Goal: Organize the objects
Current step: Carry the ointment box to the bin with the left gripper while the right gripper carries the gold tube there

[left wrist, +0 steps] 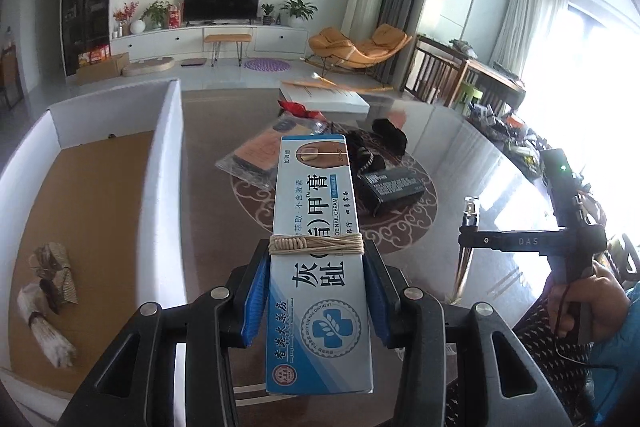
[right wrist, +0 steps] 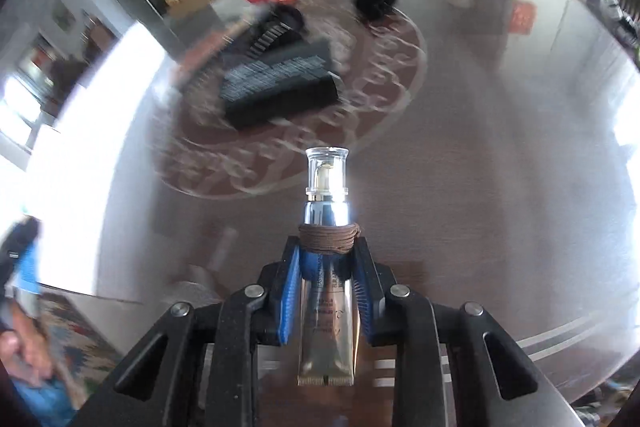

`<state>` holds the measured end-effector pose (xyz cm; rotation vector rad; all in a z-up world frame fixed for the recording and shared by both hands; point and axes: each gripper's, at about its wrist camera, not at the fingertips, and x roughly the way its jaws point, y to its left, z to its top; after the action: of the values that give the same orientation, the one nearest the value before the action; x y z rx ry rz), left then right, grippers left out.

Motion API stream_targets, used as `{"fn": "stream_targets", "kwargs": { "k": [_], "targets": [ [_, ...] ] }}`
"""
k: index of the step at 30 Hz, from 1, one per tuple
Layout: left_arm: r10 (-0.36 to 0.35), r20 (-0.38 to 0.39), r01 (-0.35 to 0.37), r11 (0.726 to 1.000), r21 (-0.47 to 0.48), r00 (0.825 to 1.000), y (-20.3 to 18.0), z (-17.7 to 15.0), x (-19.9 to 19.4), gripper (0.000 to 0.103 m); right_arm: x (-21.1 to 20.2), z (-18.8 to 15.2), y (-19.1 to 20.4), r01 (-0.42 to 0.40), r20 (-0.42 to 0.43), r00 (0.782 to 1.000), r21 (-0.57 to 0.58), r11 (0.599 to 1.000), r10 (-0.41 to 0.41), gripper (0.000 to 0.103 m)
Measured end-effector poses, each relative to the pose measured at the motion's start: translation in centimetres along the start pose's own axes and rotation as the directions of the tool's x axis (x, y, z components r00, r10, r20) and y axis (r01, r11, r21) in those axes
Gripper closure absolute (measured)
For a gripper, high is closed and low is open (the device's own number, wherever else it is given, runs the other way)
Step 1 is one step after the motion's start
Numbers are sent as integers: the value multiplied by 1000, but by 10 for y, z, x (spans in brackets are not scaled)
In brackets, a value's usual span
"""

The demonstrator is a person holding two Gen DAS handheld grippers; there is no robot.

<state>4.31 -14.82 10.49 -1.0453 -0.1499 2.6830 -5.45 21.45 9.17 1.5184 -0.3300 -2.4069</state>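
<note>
The white storage box sat on the glossy table, off to the left of the left gripper — the nearer tool to it, I judged — with a wrapped bundle already lying on its cardboard floor. That gripper was clamped on a nail cream carton, long axis running straight out along the fingers, a pale cord wound round its middle. Its print read "TOE NAIL CREAM" and "甲膏". The right gripper, well apart to the right, pinched a cosmetic tube — clear cap forward, brown cord at the neck, its lettering too small to read. A black box remained among the loose items on the table.
</note>
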Motion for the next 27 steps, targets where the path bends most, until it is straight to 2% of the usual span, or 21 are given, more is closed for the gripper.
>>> {"fn": "stream_targets", "kwargs": {
  "k": [2,4,5,7,9,11,12,13,14,15,17,18,19,20,22,23,24,25,27],
  "targets": [
    [33,38,-32,999,-43,999,25,9,-22,60,-13,11,27,-88,24,996,-18,996,89,77],
    [80,54,-75,994,-81,995,47,13,-39,60,-25,22,63,-185,45,981,-54,981,187,77],
    [116,59,-109,988,-105,992,62,15,-49,60,-32,28,87,-244,50,967,-82,966,249,77],
    [177,65,-166,976,-139,982,88,15,-66,60,-34,39,135,-341,47,936,-135,930,349,77],
    [259,60,-245,954,-171,964,114,11,-81,60,-38,46,188,-443,11,892,-191,876,453,77],
    [318,24,-308,931,-196,948,140,4,-90,60,-32,52,237,-538,-60,840,-222,813,539,77],
    [338,8,-329,921,-206,941,147,-1,-91,59,-26,52,261,-570,-103,820,-232,788,563,77],
    [382,-28,-379,900,-214,924,159,-6,-90,59,-22,50,275,-580,-128,814,-239,779,567,77],
    [428,-63,-431,878,-209,902,167,-11,-87,57,-13,48,295,-579,-161,815,-257,774,557,77],
    [461,-86,-469,860,-203,883,172,-15,-83,55,-1,44,314,-561,-193,828,-284,777,527,76],
    [532,-138,-549,813,-195,836,185,-24,-76,21,24,38,337,-514,-239,857,-316,798,457,73],
    [549,-142,-567,799,-200,824,188,-26,-75,18,35,37,343,-487,-244,871,-322,812,425,59],
    [558,-141,-576,790,-209,818,189,-28,-75,18,44,36,345,-458,-237,887,-332,825,397,51],
    [555,-135,-571,791,-221,821,189,-29,-76,18,47,35,345,-431,-216,901,-332,839,377,41],
    [526,-119,-538,807,-243,842,183,-26,-72,18,41,37,335,-415,-171,910,-332,847,378,40],
    [502,-106,-512,820,-256,858,178,-25,-71,17,32,37,326,-394,-128,919,-351,849,374,36],
    [478,-97,-486,834,-262,873,171,-22,-67,17,23,37,318,-352,-74,934,-376,857,351,26],
    [453,-91,-460,848,-263,887,161,-13,-59,17,10,36,303,-268,16,954,-407,874,300,20],
    [373,-66,-376,890,-259,926,136,-4,-48,17,-7,35,273,-110,172,965,-416,903,197,5]
  ]
}}
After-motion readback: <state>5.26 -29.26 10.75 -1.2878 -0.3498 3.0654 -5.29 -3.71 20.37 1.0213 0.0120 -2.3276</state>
